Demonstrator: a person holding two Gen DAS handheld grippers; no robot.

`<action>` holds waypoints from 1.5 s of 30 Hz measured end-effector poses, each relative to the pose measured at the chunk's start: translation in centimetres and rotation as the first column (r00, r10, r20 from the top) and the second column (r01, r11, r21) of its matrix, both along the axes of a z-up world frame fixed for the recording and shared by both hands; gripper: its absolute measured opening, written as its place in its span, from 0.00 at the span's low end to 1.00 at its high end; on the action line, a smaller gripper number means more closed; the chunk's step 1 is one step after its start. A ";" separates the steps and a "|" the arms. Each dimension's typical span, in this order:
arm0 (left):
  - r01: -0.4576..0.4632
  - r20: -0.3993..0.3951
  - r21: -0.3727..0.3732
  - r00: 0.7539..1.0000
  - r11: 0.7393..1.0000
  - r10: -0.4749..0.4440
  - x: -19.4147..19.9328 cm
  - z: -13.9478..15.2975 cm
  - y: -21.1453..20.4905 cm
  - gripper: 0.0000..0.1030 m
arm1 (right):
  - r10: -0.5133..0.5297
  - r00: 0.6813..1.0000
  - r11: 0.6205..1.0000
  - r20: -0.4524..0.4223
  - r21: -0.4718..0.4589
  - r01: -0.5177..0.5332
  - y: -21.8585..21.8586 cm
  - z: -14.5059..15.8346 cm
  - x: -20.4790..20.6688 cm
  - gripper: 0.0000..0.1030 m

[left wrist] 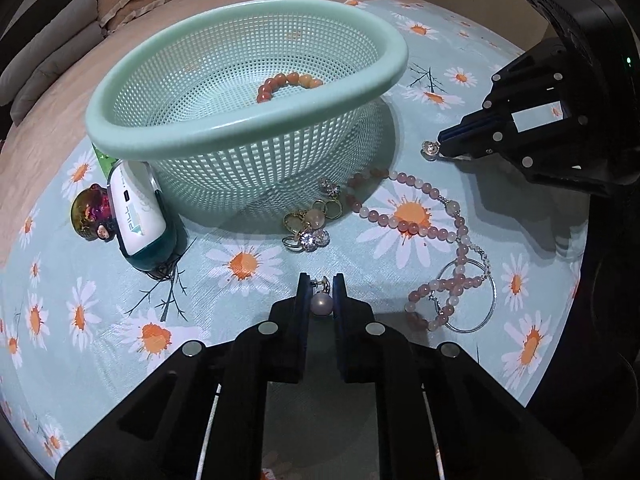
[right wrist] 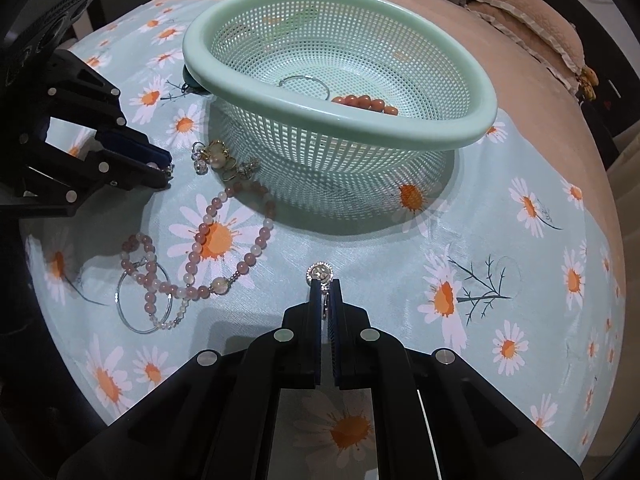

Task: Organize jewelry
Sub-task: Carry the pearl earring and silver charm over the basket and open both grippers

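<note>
earrings: two held, pearl earring [left wrist: 322,303] in left tool [left wrist: 321,280], round earring [right wrist: 319,273] in right tool [right wrist: 325,285] (both pinched shut).

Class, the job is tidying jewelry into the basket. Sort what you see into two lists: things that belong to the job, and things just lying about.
Belongs to the job:
basket
orange bracelet in the basket
pearl earring in left gripper
round earring in right gripper
pink necklace
earring pile
hoop

Lying about:
white case
shiny figurine
cushions
</note>
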State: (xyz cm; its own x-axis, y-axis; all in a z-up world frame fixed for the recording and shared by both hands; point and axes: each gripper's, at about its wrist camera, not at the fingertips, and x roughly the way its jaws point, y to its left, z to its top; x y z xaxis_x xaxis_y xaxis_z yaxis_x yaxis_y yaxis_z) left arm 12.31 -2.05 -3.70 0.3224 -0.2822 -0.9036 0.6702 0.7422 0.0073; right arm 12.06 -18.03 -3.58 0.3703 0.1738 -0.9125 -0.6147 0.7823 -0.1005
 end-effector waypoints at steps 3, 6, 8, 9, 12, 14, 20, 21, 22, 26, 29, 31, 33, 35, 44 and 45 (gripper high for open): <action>0.019 -0.003 0.001 1.000 1.000 -0.019 -0.9 0.6 -0.1 0.11 | 0.007 1.000 1.000 0.010 0.012 -0.007 -0.2 0.7 -0.4 0.04; 0.009 0.000 0.010 1.000 1.000 -0.009 -0.6 1.6 0.2 0.11 | 0.026 1.000 0.999 0.014 0.024 -0.027 -0.5 1.5 -0.9 0.04; -0.014 0.008 0.014 1.000 1.000 0.014 -0.9 2.0 0.9 0.11 | 0.036 0.999 0.999 0.032 0.033 -0.038 -0.9 2.3 -0.8 0.04; -0.028 0.007 0.016 1.000 0.999 0.028 -0.7 2.3 1.2 0.11 | 0.038 0.998 0.998 0.040 0.047 -0.040 -1.1 2.8 -0.9 0.04; -0.060 0.019 0.022 0.998 0.998 0.060 -0.4 3.1 2.5 0.11 | 0.030 0.997 0.996 0.072 0.076 -0.036 -1.7 4.1 -1.0 0.04; -0.075 0.026 0.028 0.997 0.997 0.074 -0.2 3.7 3.0 0.11 | 0.024 0.995 0.995 0.094 0.095 -0.033 -2.2 4.9 -0.8 0.04; -0.119 0.080 0.005 0.990 0.993 0.119 0.1 6.2 4.1 0.11 | 0.008 0.989 0.991 0.145 0.130 -0.027 -2.4 6.8 -0.4 0.04; -0.125 0.087 -0.001 0.988 0.992 0.125 0.3 6.5 4.2 0.11 | 0.005 0.988 0.990 0.152 0.137 -0.027 -2.4 7.1 -0.3 0.04; -0.130 0.095 -0.005 0.987 0.991 0.130 0.4 6.9 4.2 0.11 | 0.005 0.987 0.988 0.158 0.149 -0.029 -2.5 7.4 -0.2 0.04; -0.137 0.127 -0.023 0.982 0.990 0.139 1.1 8.2 3.6 0.11 | -0.008 0.983 0.983 0.182 0.181 -0.025 -2.6 8.5 0.3 0.04; -0.125 0.147 -0.045 0.980 0.991 0.130 1.5 9.1 3.1 0.11 | -0.015 0.983 0.982 0.184 0.190 -0.021 -2.7 8.5 0.6 0.04; -0.114 0.153 -0.059 0.981 0.992 0.121 1.8 9.5 2.7 0.11 | -0.019 0.984 0.982 0.178 0.190 -0.015 -2.8 8.2 0.9 0.04; -0.110 0.155 -0.051 0.981 0.993 0.117 2.1 9.5 2.4 0.11 | -0.023 0.985 0.983 0.170 0.183 -0.009 -2.8 7.8 1.2 0.04; -0.107 0.150 -0.050 0.982 0.993 0.113 2.3 9.3 2.2 0.11 | -0.020 0.988 0.984 0.156 0.176 -0.008 -2.9 7.4 1.4 0.04; -0.121 0.142 -0.042 0.982 0.992 0.126 2.6 8.7 2.9 0.11 | -0.044 0.999 0.993 0.006 0.111 0.044 -3.1 1.2 4.1 0.24; -0.121 0.143 -0.040 0.982 0.992 0.125 2.6 8.7 2.9 0.11 | -0.035 0.999 0.993 0.001 0.111 0.034 -3.0 0.8 4.2 0.24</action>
State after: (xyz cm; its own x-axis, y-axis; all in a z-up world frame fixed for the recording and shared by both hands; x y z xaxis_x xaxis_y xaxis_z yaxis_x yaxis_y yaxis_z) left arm 14.86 0.88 5.02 0.4834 -0.2594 -0.8360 0.5673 0.8202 0.0735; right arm 16.27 -20.98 -2.74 0.3801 0.2612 -0.8873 -0.5871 0.8094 -0.0132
